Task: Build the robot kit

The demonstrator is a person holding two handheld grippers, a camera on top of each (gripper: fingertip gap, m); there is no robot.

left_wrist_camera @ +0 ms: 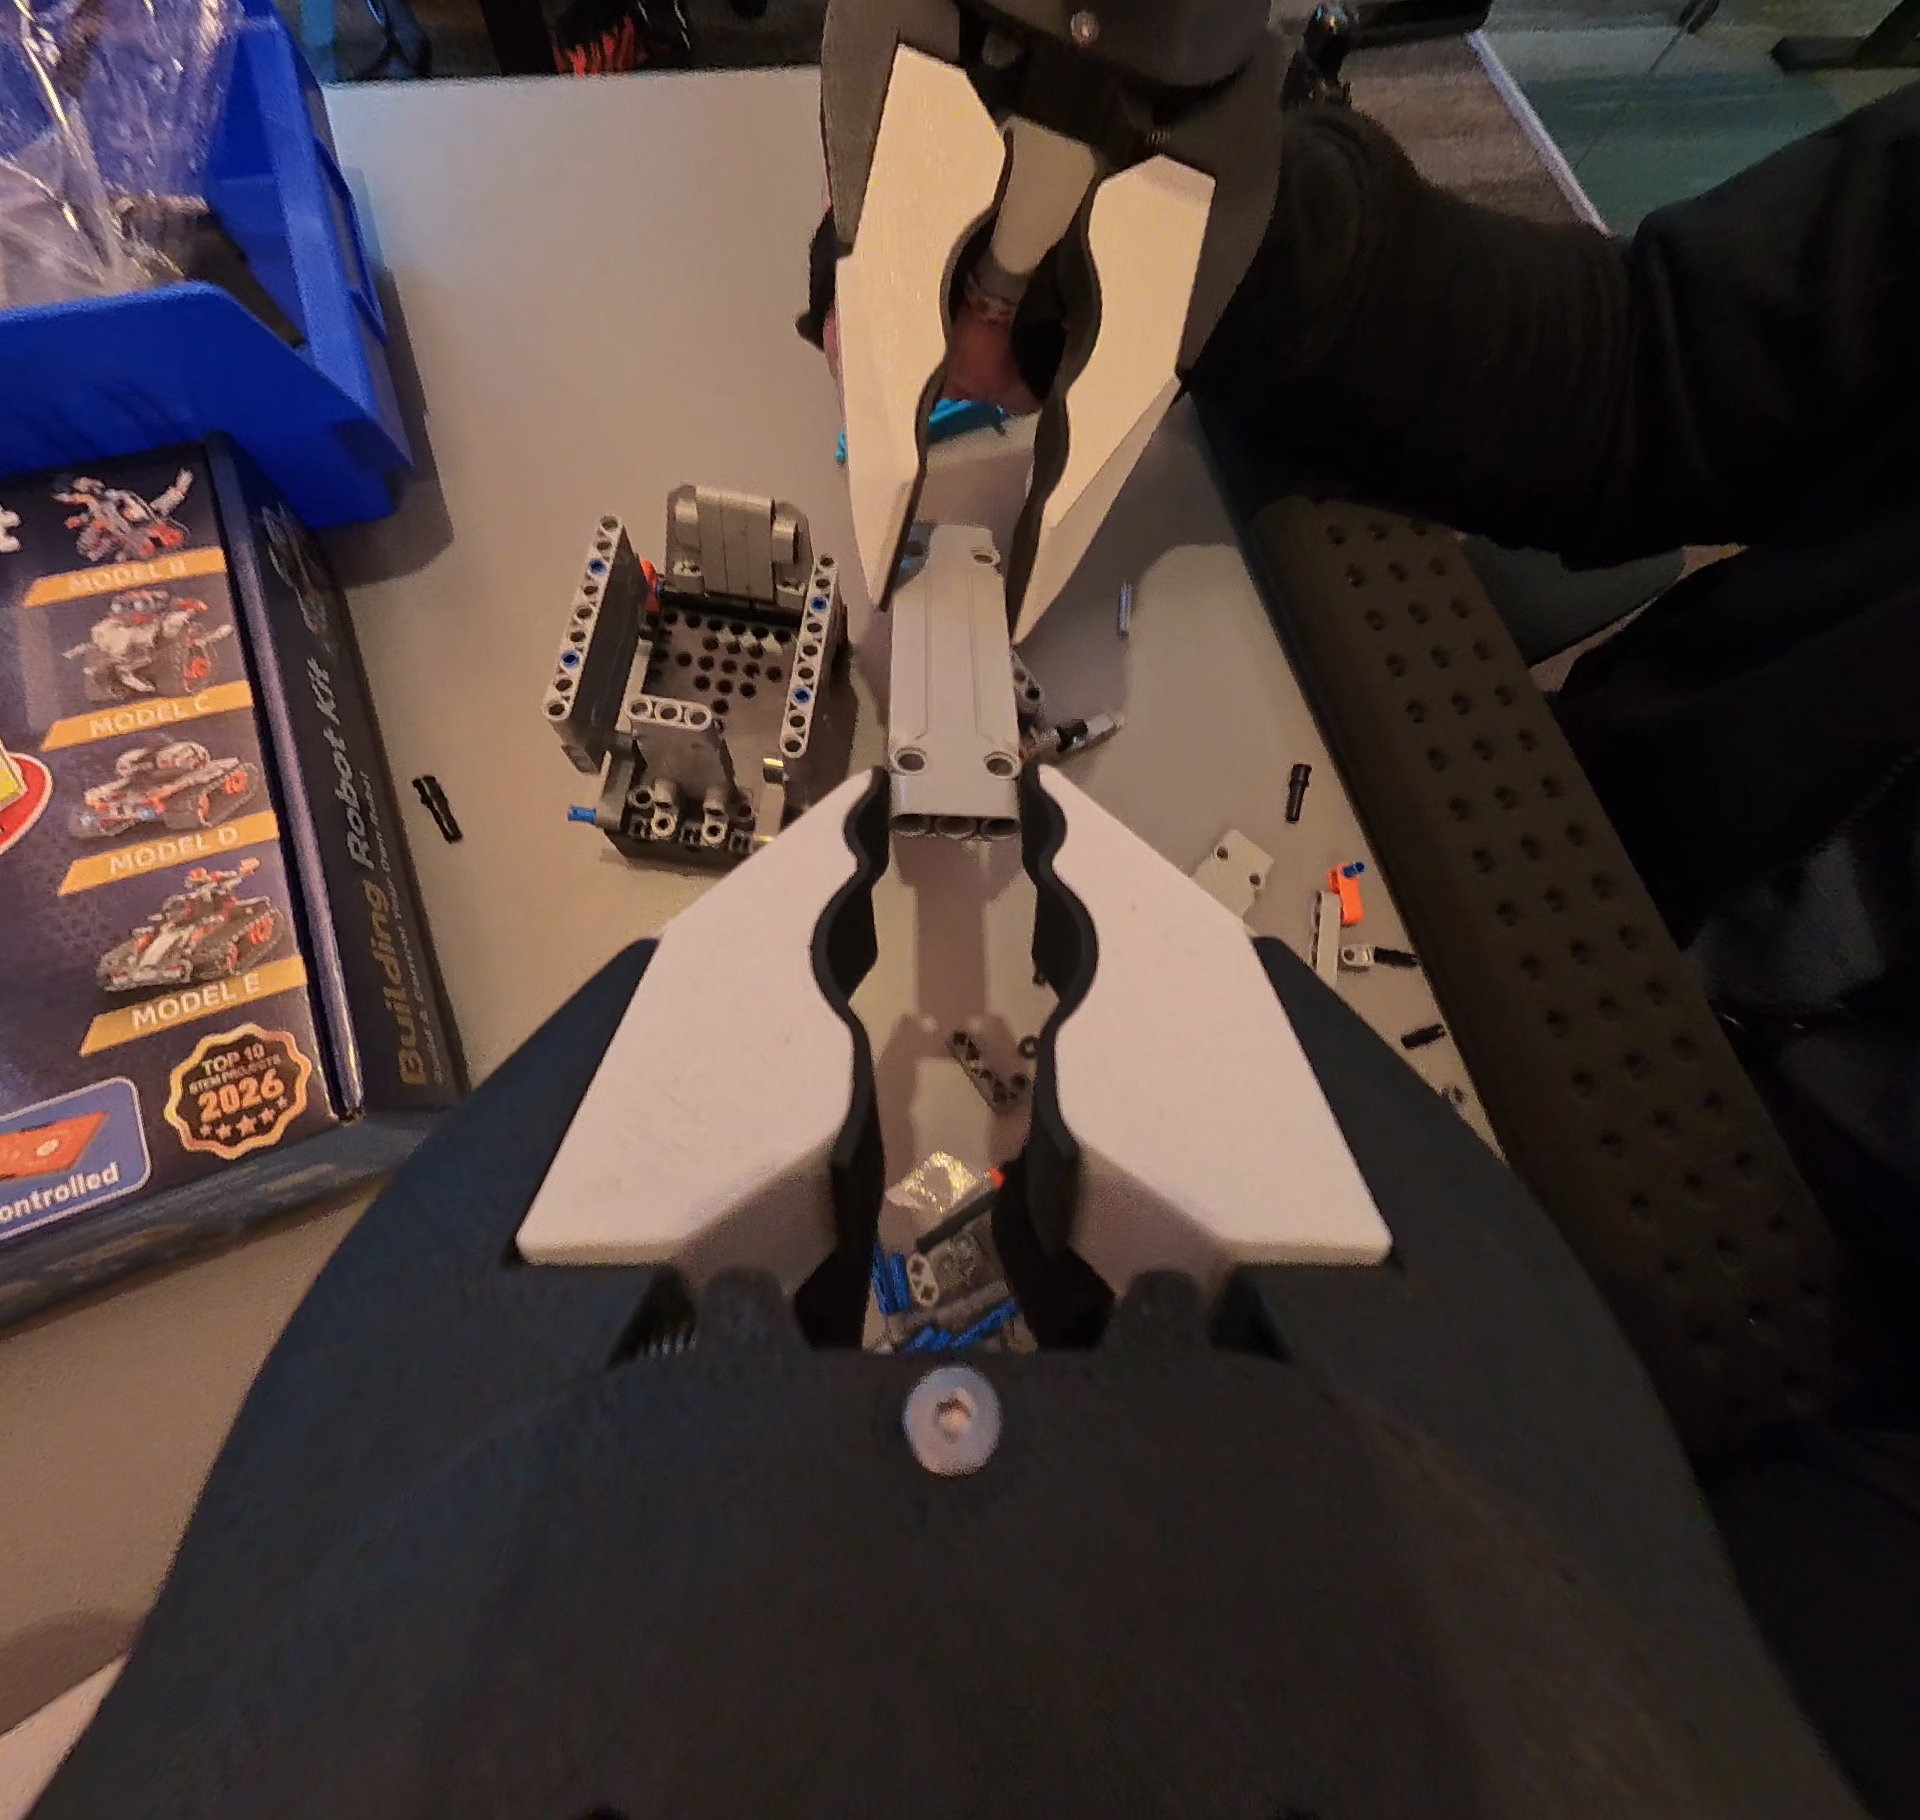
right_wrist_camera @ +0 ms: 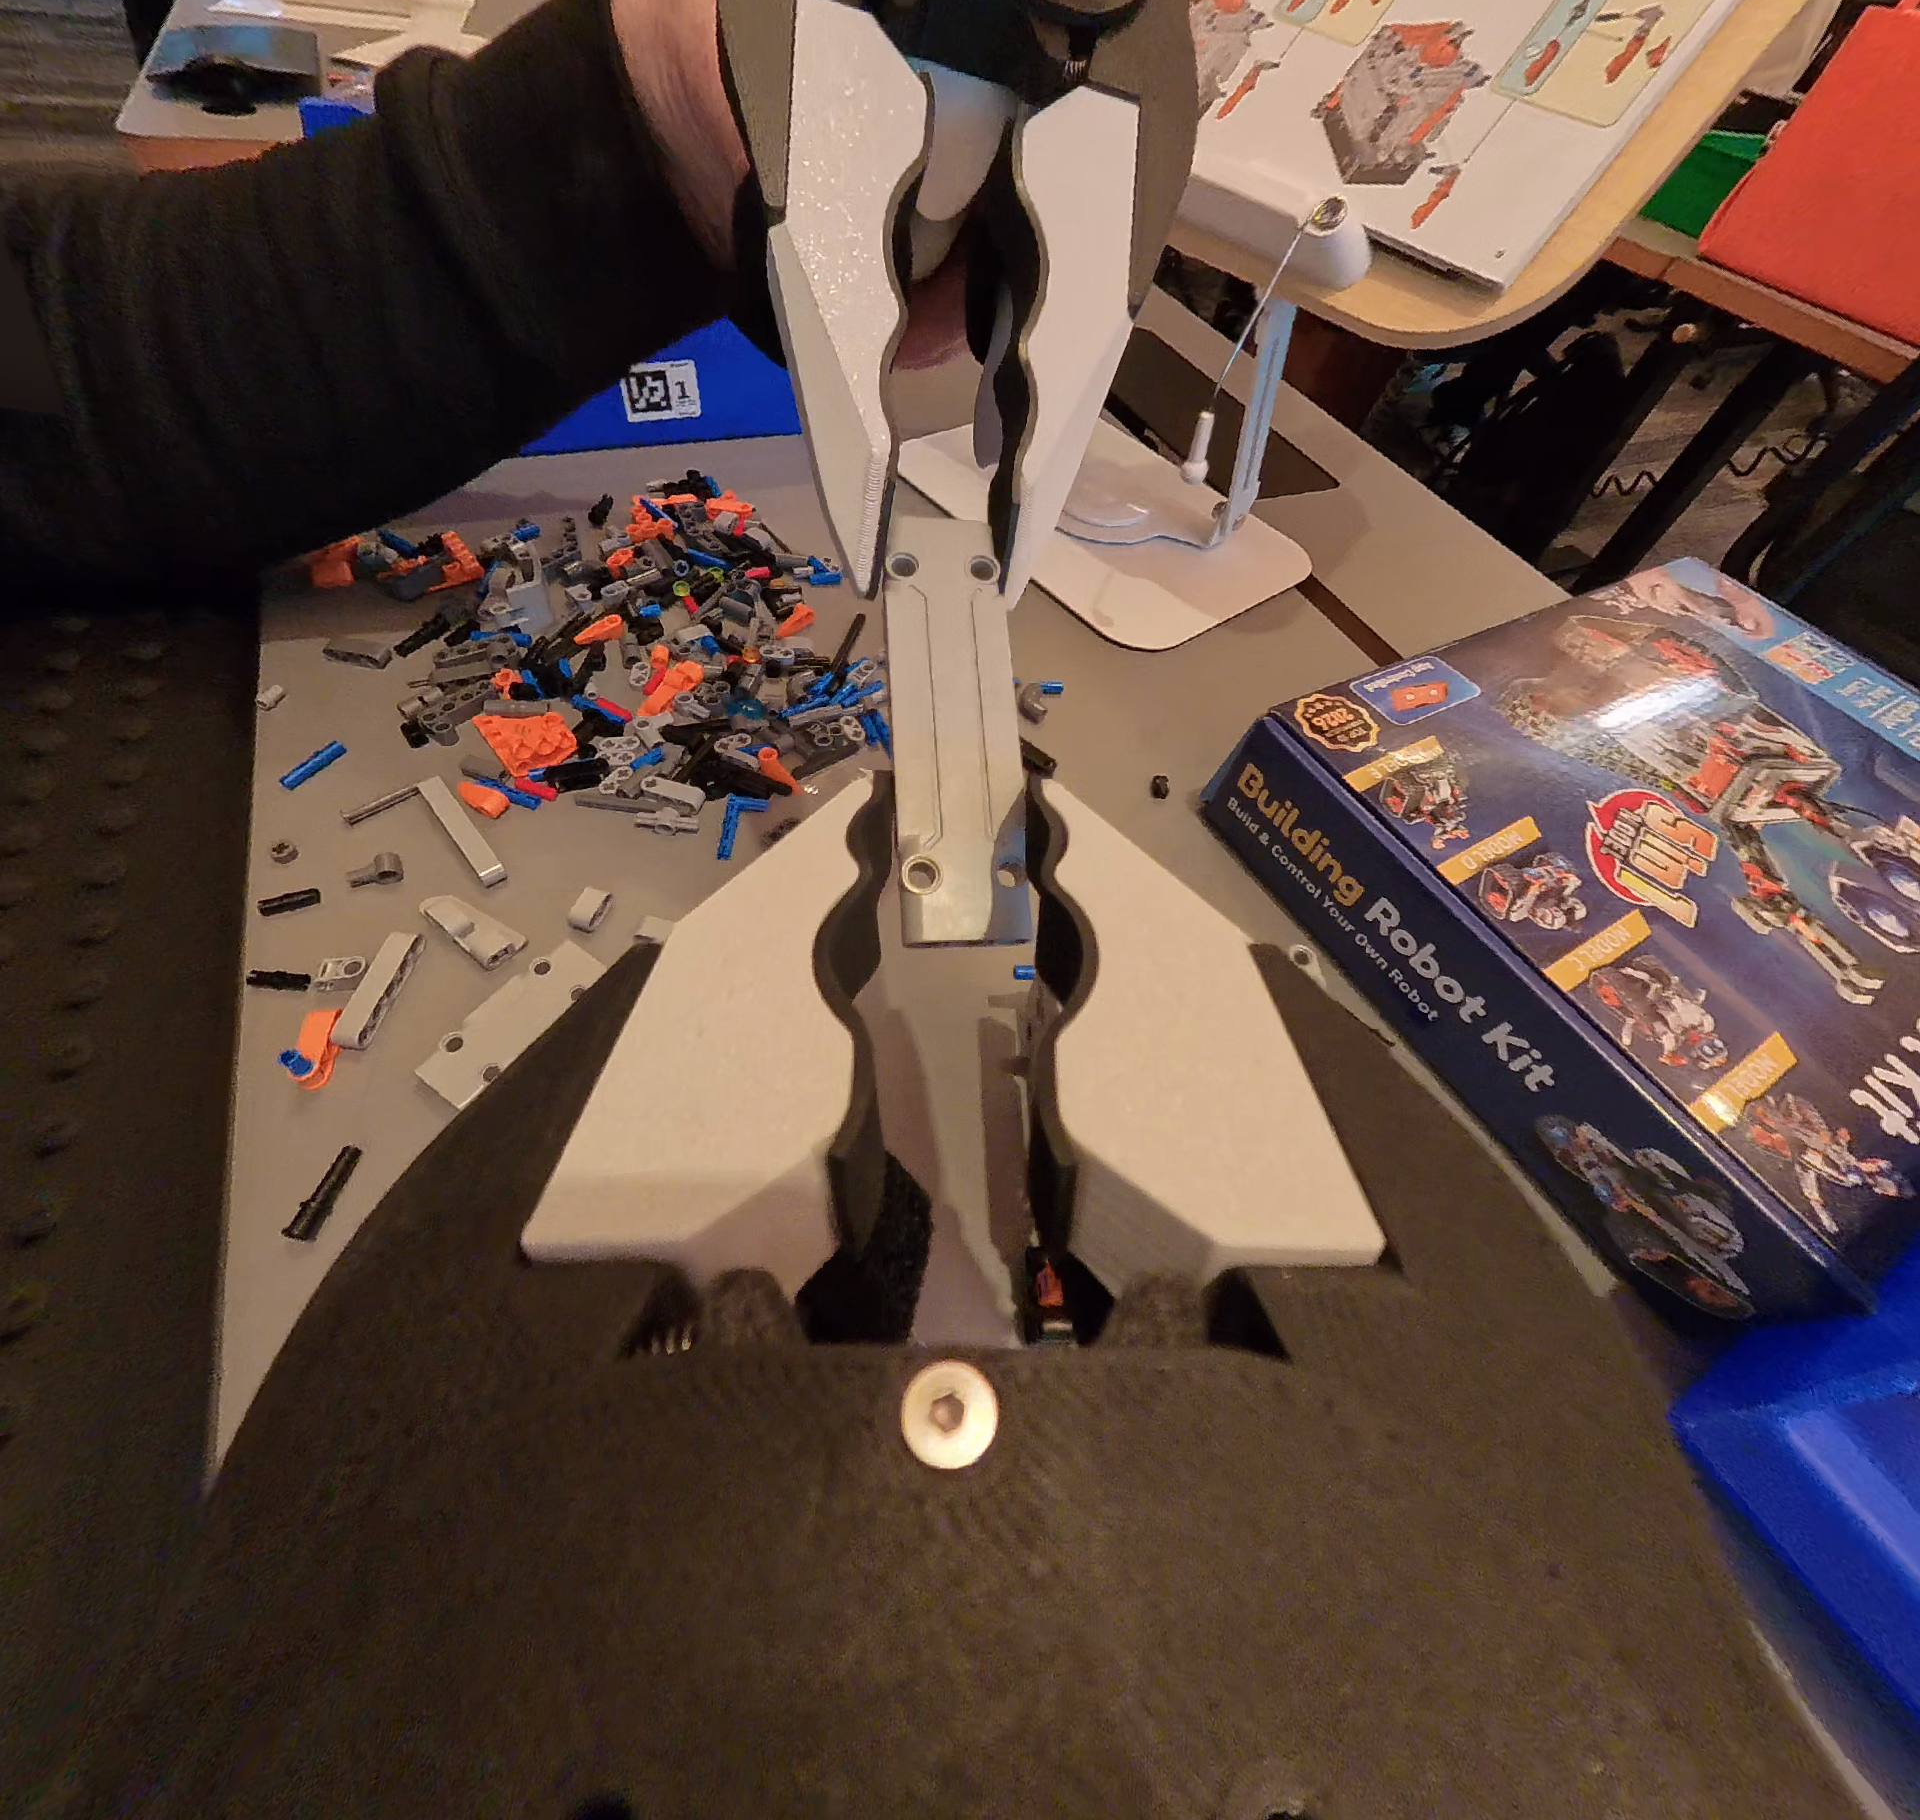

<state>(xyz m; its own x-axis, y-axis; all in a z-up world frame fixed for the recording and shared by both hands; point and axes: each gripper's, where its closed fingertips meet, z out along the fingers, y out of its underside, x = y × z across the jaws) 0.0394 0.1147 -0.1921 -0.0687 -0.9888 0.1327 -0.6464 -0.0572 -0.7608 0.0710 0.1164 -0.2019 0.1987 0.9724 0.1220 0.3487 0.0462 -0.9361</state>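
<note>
Grey panel (left_wrist_camera: 951, 674), a long, flat building-kit piece with pin holes at both ends, hangs above the worktop (left_wrist_camera: 582, 295), bridged end to end between the two claws. It serves as the landmark below.

Left of the panel, in the left wrist view: a blue bin (left_wrist_camera: 197, 295) and a printed kit box (left_wrist_camera: 197, 835) at the worktop edge; nearer the panel, a partly built grey and black frame (left_wrist_camera: 691, 690); beside that, a loose black pin (left_wrist_camera: 436, 806).

At the panel: the left claw (left_wrist_camera: 956, 814) has its jaws narrowed onto the near end, with the pads against both long edges. The right claw (left_wrist_camera: 951, 565) is likewise closed on the far end. The right wrist view confirms both grips, right claw (right_wrist_camera: 956, 835) near and left claw (right_wrist_camera: 940, 565) far.

Right of the panel, in the left wrist view: small loose parts (left_wrist_camera: 1340, 908) and a dark perforated chair back (left_wrist_camera: 1538, 897). In the right wrist view a heap of mixed pieces (right_wrist_camera: 644, 669) lies under the panel's left side, and an instruction booklet (right_wrist_camera: 1455, 56) stands on a holder beyond.

Judgement: the panel looks light, rigid and smooth-sided hard plastic. It is likely to slip or twist if pinched lightly. The ends by the holes, across the width, appear the soundest hold.
</note>
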